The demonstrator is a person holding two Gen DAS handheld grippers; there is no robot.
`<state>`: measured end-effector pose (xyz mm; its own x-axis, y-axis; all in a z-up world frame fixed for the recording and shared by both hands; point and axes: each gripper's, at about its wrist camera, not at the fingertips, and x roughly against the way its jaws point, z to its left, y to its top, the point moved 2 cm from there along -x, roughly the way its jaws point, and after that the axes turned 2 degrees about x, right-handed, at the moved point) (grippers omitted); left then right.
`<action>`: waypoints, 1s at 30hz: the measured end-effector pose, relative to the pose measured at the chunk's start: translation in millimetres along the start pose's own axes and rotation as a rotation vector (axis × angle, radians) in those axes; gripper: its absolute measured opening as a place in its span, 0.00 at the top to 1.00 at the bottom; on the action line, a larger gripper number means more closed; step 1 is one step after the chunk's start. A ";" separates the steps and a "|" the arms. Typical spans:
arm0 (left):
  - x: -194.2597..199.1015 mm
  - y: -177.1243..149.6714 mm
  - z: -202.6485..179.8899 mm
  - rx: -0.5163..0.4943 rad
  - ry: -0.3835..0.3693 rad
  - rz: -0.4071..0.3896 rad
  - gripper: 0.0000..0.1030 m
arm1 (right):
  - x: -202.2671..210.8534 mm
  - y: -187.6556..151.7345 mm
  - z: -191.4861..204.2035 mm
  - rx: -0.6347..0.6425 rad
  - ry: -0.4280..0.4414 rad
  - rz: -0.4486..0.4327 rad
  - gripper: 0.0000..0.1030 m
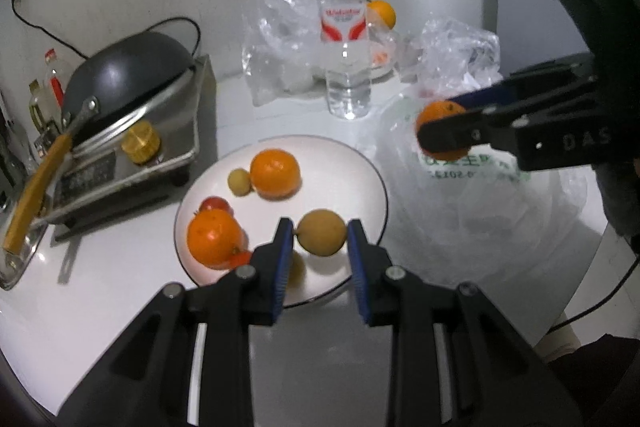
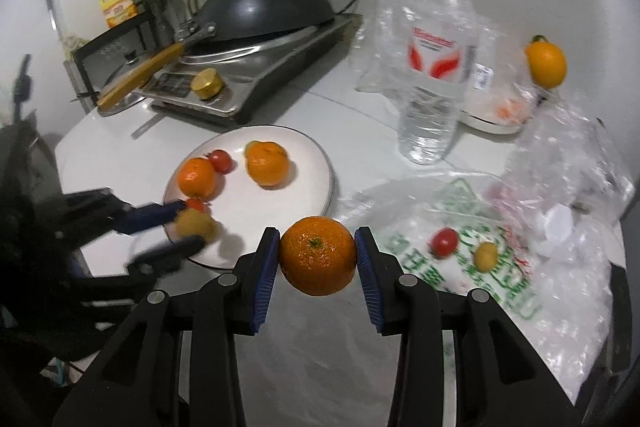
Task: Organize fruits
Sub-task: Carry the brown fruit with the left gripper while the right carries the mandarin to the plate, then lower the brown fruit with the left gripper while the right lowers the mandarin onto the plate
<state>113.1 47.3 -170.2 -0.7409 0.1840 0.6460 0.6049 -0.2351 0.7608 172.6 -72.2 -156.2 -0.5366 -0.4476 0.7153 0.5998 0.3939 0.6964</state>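
The left gripper (image 1: 321, 233) holds a small tan fruit (image 1: 322, 233) between its fingers, just above the near edge of the white plate (image 1: 360, 163). The plate already carries two oranges (image 1: 275, 173), a red tomato (image 1: 216, 203) and another small tan fruit. The right gripper (image 2: 317, 254) holds an orange (image 2: 317, 261) between its fingers, above the table (image 2: 280, 347) between the plate and the printed plastic bag (image 2: 500, 279). A tomato and a yellow fruit lie on that bag, and a further orange fruit sits behind the water bottle (image 2: 436, 67). Risk one: both fruits are round and gripped across their widest part only, so a slight loosening or tilt could let either one slip out and roll off the table. Risk two: the left gripper occupies the near side of the plate, so a simultaneous approach by the right gripper could cause a collision. The left fruit appears clear of the plate surface, though motion blur makes this uncertain.
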 end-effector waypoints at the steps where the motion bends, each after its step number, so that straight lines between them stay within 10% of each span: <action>1: -2.9 -1.0 1.5 0.004 -0.005 0.007 0.72 | -2.3 2.4 3.9 0.009 0.010 -0.001 0.60; 30: -11.0 -6.4 21.0 0.049 -0.050 0.054 0.71 | -83.9 7.2 39.0 0.057 0.093 0.138 0.60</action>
<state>123.5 66.8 -180.9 -0.6924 0.2197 0.6873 0.6579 -0.1989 0.7264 198.8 -0.5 -209.0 -0.3924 -0.4575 0.7979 0.6281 0.5004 0.5959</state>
